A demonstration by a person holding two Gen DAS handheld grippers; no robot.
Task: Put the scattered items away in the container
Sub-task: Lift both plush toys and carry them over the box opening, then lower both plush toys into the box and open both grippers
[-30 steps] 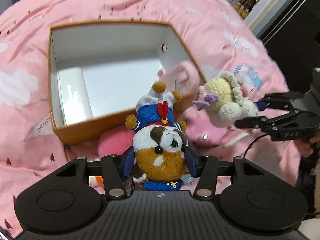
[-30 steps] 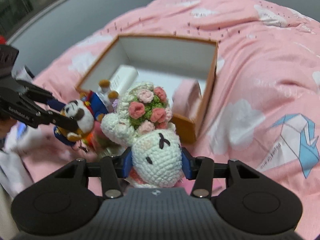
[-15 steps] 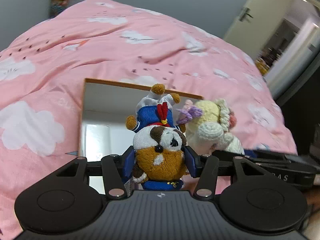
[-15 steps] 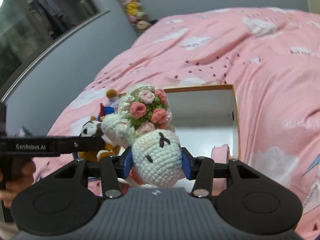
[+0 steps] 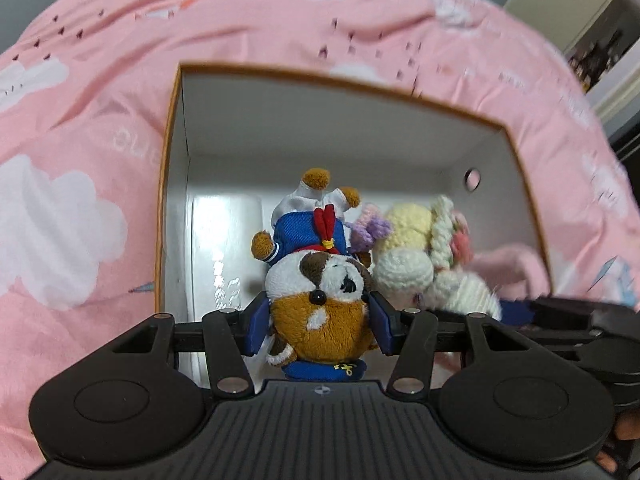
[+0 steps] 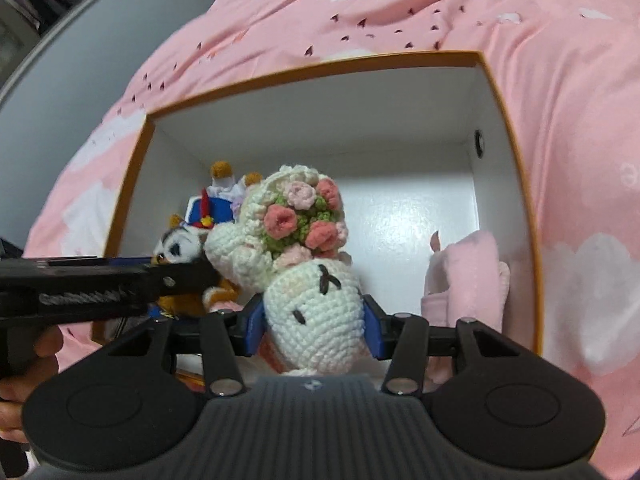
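My left gripper [image 5: 318, 322] is shut on a brown-and-white plush dog [image 5: 318, 296] in a blue sailor suit, held upside down over the open orange box [image 5: 168, 184] with white inner walls. My right gripper [image 6: 312, 324] is shut on a white crochet bunny [image 6: 316, 316] with a pink flower bouquet, also hanging over the orange box [image 6: 524, 208]. The two toys hang side by side and touch. In the left wrist view the crochet bunny [image 5: 408, 256] shows to the right of the dog; in the right wrist view the plush dog [image 6: 180, 246] shows to the left, behind the left gripper's arm.
A pink soft item [image 6: 468, 276] stands inside the box against its right wall. The box sits on a pink bedspread [image 5: 72, 152] with white clouds. A hand [image 6: 24, 364] holds the left gripper's handle at the lower left. A doorway [image 5: 592, 32] lies beyond the bed.
Both grippers have carried their toys forward and down, from in front of the box to over its open inside. The box now fills much more of both views.
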